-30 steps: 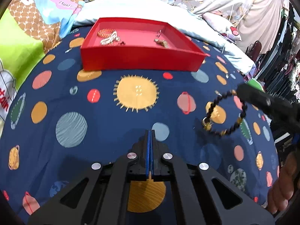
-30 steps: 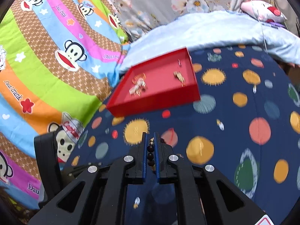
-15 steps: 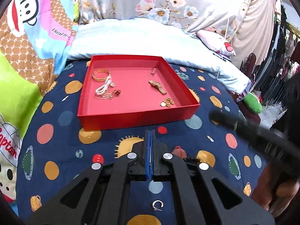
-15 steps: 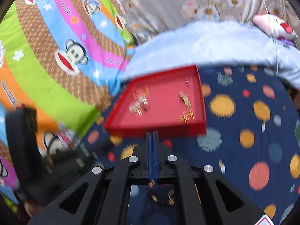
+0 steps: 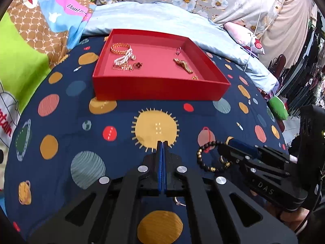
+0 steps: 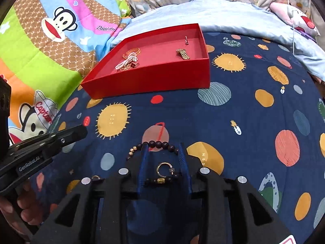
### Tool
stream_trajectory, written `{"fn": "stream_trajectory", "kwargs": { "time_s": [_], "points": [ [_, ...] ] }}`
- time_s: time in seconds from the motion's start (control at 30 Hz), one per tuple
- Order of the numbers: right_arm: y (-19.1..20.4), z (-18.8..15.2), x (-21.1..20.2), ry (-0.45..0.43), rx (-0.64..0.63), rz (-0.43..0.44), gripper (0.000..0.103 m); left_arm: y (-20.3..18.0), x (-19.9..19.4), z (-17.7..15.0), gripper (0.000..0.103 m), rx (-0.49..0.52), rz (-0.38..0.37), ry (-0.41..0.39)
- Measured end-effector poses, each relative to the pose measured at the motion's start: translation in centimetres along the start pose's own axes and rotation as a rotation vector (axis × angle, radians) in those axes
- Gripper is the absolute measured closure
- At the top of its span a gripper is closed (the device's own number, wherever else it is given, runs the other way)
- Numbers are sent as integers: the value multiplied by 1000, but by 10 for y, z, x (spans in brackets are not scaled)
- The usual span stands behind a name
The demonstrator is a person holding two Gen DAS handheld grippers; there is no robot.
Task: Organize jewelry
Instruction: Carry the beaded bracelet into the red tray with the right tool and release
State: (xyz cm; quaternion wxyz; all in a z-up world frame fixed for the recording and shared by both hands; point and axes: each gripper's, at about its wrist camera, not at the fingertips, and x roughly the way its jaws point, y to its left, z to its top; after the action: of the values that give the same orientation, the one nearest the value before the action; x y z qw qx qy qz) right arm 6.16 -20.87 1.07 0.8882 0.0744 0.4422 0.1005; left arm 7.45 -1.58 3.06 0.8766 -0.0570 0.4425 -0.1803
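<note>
On the planet-print bedspread (image 6: 254,122), the opening right gripper (image 6: 162,148) straddles the flat bead bracelet (image 6: 160,144).

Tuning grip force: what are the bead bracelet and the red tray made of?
Bead bracelet: dark round beads, dull sheen, likely wood or stone, plus a few gold metallic-looking beads. Red tray: matte, sharp folded edges, thin walls, probably cardboard.

- Our left gripper (image 5: 162,142): black angular frame, blue pads lining the finger faces, four round silver screws across the top.
- White "GenRobot.AI" lettering on its side, seen from the right wrist.
- Our right gripper (image 6: 163,148): same black frame, blue pads, silver screws; "DAS" embossed on its side.
</note>
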Motion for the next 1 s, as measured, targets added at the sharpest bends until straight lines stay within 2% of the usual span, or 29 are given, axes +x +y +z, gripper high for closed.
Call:
{"fn": "stream_trajectory", "kwargs": {
  "time_s": [0.2,0.23,0.27,0.3,0.43,0.57,0.8,0.9,0.93,1.0],
  "points": [
    [-7,0,7,11,5,-27,77,-1,8,-9,103,-8,1,34],
    [-7,0,7,11,1,-33,79,-1,9,-10,103,-7,3,39],
    [-6,0,8,11,-5,-46,90,-1,11,-11,103,-7,4,45],
    [-6,-1,8,14,-10,-51,95,-2,11,-12,103,-8,2,49],
    [-6,-1,4,3,10,-25,95,-5,12,-14,103,4,-2,52],
    [-2,9,-14,-59,34,11,95,-7,7,-10,103,10,-9,34],
    [11,44,-50,-182,23,68,95,-10,-8,11,103,22,-24,-21],
    [15,62,-61,-226,19,100,95,-9,-15,25,103,12,-8,-64],
    [16,65,-63,-234,16,105,95,-7,-19,30,99,-4,-9,-84],
    [20,72,-66,-253,4,104,95,-4,-23,39,58,-21,4,-104]
  ]
}}
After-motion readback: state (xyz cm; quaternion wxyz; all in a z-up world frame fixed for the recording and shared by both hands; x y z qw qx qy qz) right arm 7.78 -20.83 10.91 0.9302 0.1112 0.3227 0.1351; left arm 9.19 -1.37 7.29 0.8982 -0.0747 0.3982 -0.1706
